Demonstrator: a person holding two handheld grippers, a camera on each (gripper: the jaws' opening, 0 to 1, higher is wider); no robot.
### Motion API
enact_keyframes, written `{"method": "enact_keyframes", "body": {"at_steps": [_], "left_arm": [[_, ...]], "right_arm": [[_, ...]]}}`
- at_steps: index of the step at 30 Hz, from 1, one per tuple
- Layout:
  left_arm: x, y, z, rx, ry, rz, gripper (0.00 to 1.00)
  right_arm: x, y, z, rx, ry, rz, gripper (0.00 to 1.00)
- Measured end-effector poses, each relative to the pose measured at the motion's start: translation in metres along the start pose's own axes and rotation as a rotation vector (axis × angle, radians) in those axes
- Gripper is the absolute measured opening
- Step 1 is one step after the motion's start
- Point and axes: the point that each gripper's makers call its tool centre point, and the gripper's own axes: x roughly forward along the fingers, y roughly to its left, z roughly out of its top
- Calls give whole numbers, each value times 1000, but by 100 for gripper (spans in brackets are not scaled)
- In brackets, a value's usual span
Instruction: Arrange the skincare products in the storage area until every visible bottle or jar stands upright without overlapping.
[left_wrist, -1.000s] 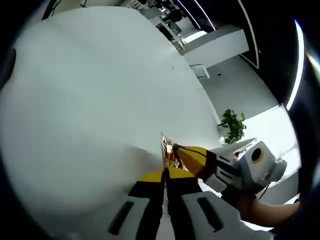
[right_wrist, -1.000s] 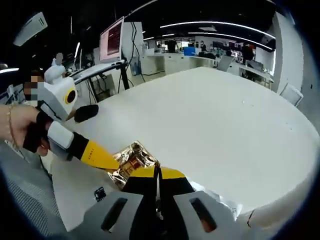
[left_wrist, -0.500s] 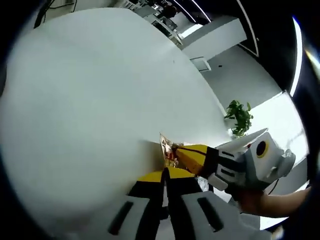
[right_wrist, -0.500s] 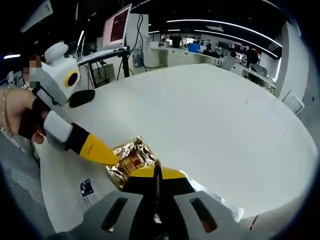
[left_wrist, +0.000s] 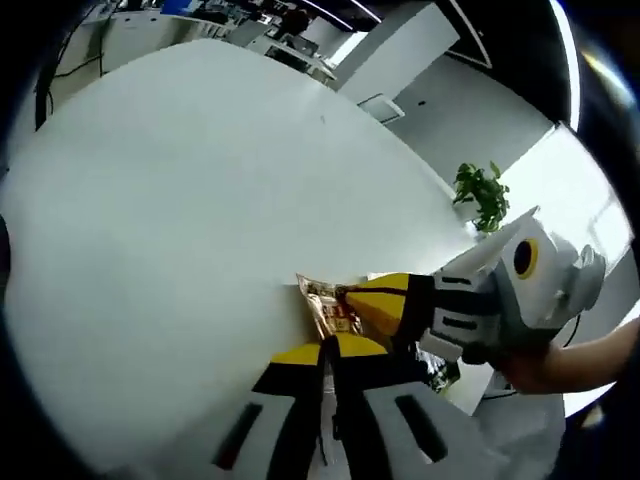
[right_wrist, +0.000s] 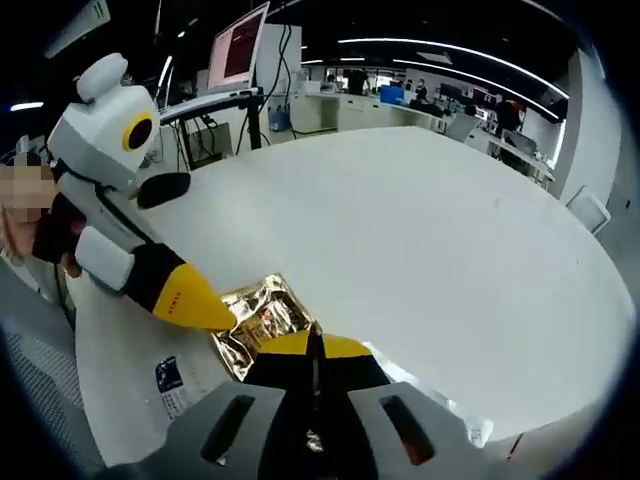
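A crumpled gold foil packet lies low over the near edge of the white table. My right gripper is shut on the packet's near corner. My left gripper reaches in from the left, its yellow tip shut on the packet's left edge. In the left gripper view the same packet sits just beyond my shut left gripper. There the right gripper pinches the packet from the right, held by a hand. No bottle or jar is visible.
A small printed label lies on the table near the edge. Clear plastic wrap sits beside my right gripper. A dark oval object and a monitor stand at the far left. A potted plant stands past the table.
Both cameras have shifted slightly. The left gripper's body has tilted up higher in the right gripper view. The packet stays pinched between both grippers in about the same place.
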Motion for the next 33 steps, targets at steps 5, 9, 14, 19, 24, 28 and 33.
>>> {"method": "enact_keyframes", "body": {"at_steps": [5,9,14,19,24,28,33], "left_arm": [[-4,3,-1,203,44,70,4],[-7,-1,7,388,27,105,13],[5,-23,17,633,-1,60,22],[24,-19,21,775,41,79,23],[29,-11,16,800,61,82,25],[28,-10,15,796,68,92,25],[27,-9,15,777,58,109,24]], "right_arm": [[1,-4,0,2,-12,-21,1],[1,-4,0,-9,-17,-15,1],[2,-4,-1,-28,-18,-5,1],[2,-4,-1,-34,-18,-3,1],[1,-4,0,-60,-13,-1,2],[1,-5,1,-58,-22,11,3],[-4,-6,5,-107,-42,-21,6]]}}
